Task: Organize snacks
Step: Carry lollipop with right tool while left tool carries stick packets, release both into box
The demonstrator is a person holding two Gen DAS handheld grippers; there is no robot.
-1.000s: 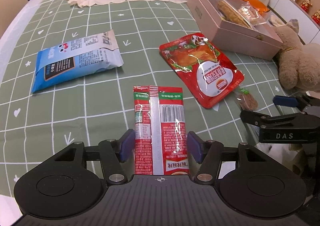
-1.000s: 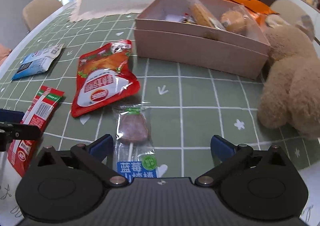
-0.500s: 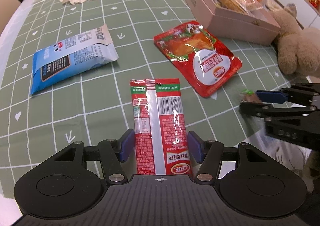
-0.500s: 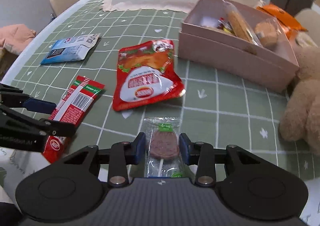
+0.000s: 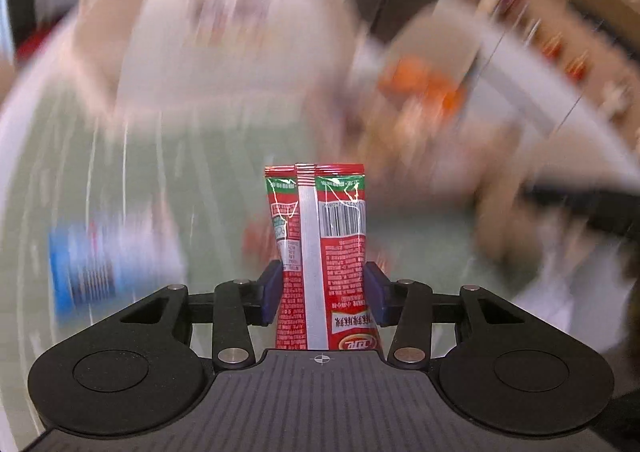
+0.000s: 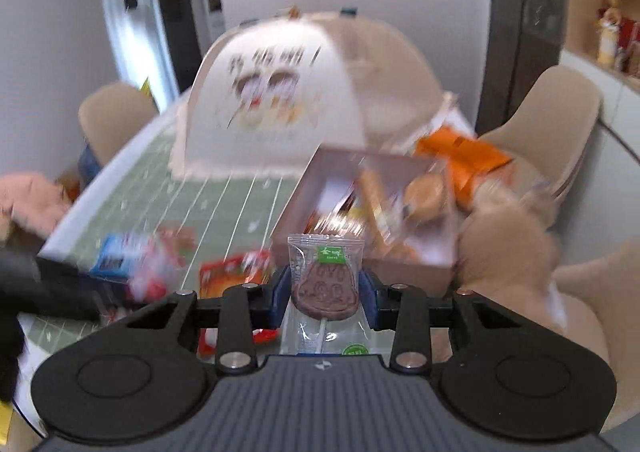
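The red snack packet (image 5: pixel 320 252) is shiny plastic foil. The lollipop (image 6: pixel 325 288) sits in a clear, crinkly plastic wrapper. Each hand-held gripper (image 6: pixel 325 292) is matt black plastic with small silver metal pins. The teddy bear (image 6: pixel 516 252) looks soft and fuzzy.

Two fisheye cams, one per gripper, each looking fwd along its own fingers & angled down at the green checked table (image 6: pixel 224 192). Left cam: heavily blurred, sits close behind red packet (image 5: pixel 320 252), table beyond. Right cam: sharper, close behind wrapped lollipop (image 6: pixel 325 284), facing pink box (image 6: pixel 360 248) & white dome cover (image 6: pixel 300 92). Both views share table, dome, blue packet (image 5: pixel 100 264)
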